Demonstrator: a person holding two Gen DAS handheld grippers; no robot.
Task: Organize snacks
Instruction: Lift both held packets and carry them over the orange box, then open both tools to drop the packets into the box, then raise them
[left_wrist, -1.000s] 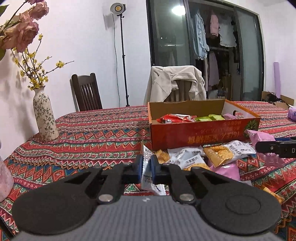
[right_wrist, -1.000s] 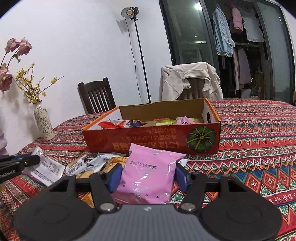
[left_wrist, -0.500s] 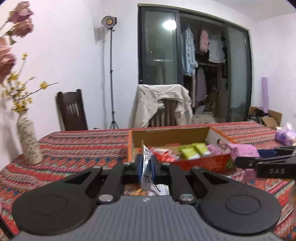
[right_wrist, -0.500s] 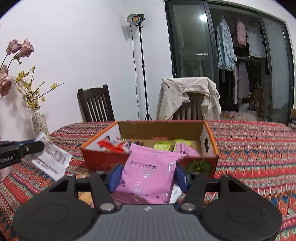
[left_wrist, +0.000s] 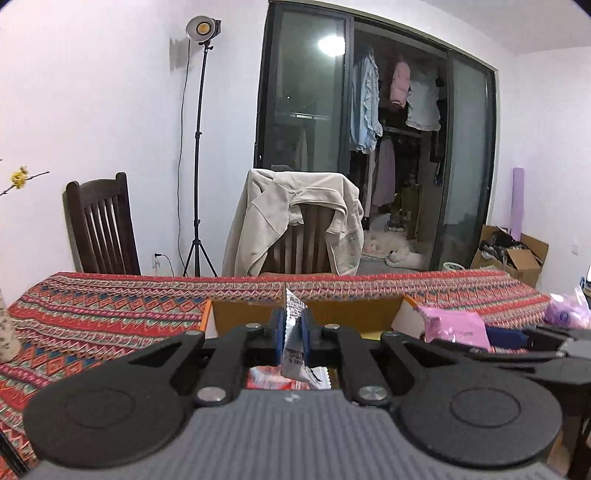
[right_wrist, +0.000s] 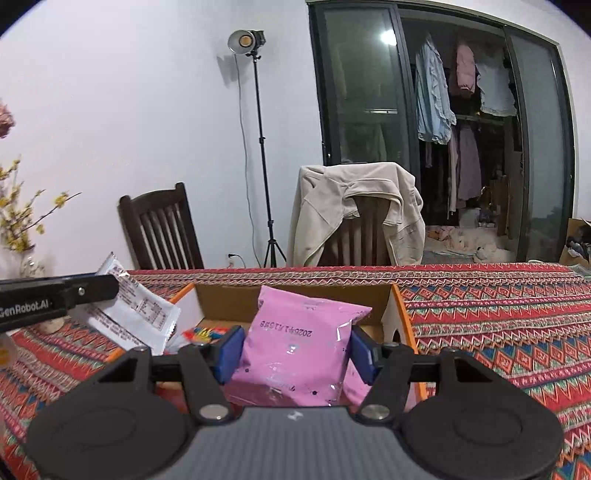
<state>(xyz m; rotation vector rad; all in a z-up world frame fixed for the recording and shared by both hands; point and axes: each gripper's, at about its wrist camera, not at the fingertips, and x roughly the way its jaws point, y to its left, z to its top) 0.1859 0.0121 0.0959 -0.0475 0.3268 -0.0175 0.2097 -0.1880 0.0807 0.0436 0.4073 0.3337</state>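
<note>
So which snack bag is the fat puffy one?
The pink packet held in the right tongs. It bulges wide between the blue pads, while the white-and-silver packet in the left tongs is pinched flat.

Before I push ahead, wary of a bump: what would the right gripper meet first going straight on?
Probably the far wall of the cardboard box, just beyond the pink packet that the right gripper holds; depth is unclear.
</note>
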